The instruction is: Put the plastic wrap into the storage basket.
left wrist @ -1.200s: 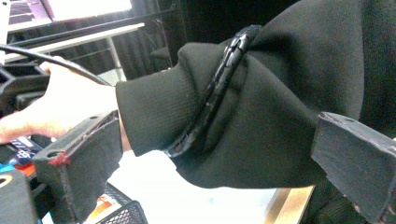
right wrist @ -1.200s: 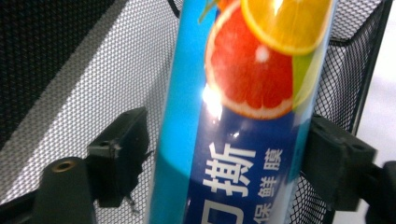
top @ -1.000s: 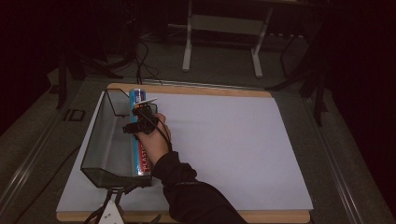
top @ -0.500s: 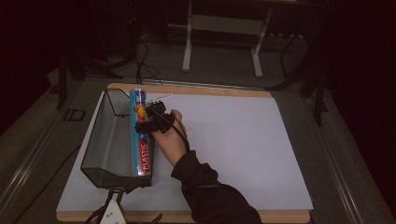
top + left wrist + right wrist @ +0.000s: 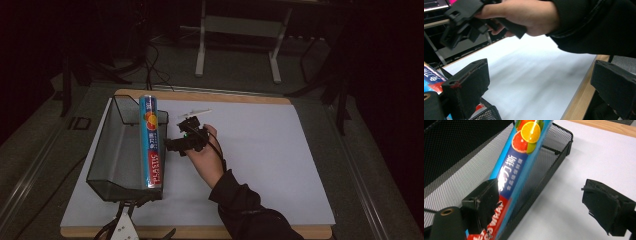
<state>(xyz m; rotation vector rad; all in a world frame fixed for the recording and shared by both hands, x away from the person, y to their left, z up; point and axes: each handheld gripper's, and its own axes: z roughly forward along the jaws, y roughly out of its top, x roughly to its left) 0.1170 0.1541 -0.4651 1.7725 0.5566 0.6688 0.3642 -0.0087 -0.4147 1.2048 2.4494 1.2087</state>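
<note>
One blue plastic-wrap box (image 5: 151, 142) lies along the right wall of one black mesh tray (image 5: 107, 150) on the white-sheeted wooden table (image 5: 260, 150) in a dark room, while the right gripper (image 5: 176, 145), fingers just opened wide and empty, hangs just beside it, and the left gripper (image 5: 536, 95) is also spread wide, holding nothing.

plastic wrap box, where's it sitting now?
In the high view the plastic wrap box lies lengthwise along the right-hand wall of the black mesh tray at table left, just left of the open right gripper, which no longer holds it.

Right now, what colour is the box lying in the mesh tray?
Blue box, red end, citrus picture; clearest in the right gripper view.
</note>
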